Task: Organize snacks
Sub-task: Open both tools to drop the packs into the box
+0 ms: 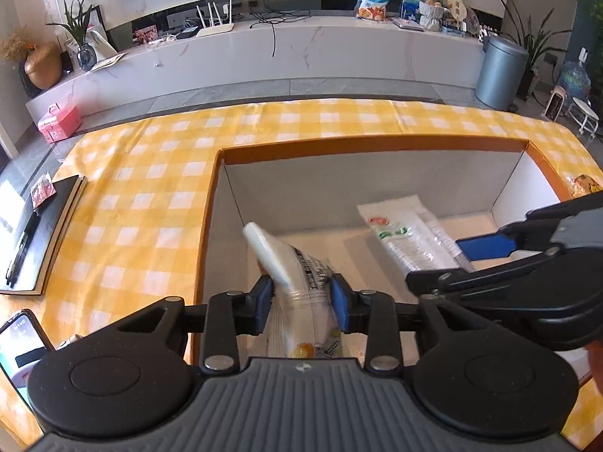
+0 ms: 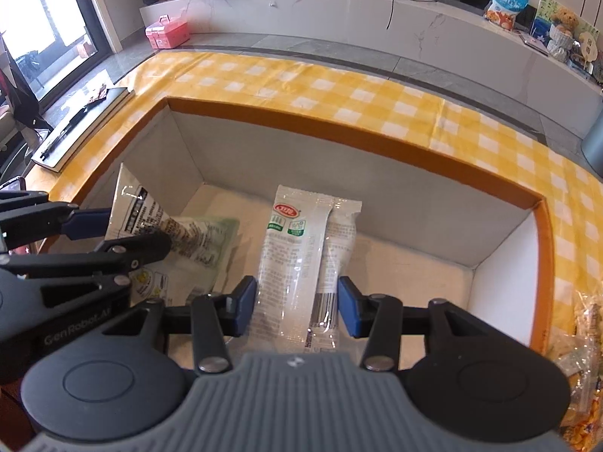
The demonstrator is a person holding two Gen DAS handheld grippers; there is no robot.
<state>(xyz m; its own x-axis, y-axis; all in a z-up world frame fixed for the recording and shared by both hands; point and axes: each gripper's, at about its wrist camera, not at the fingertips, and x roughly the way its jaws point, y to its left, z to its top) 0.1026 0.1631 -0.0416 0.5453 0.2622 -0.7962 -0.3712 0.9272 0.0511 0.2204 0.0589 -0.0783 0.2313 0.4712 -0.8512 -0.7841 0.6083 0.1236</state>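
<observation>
While left gripper (image 1: 301,301) clamps snack packet (image 1: 297,263), white packet (image 2: 301,248) lies between right gripper (image 2: 294,307) pads.

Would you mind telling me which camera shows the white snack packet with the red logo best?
The right wrist view: the white snack packet lies full-length in the box, logo readable. The left wrist view shows the packet off-centre, partly behind the right hand-held gripper.

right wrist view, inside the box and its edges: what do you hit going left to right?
left gripper shut on the printed snack bag → white snack packet between the open fingers of the right gripper → white box wall → orange box rim → crinkly snack bags outside
</observation>
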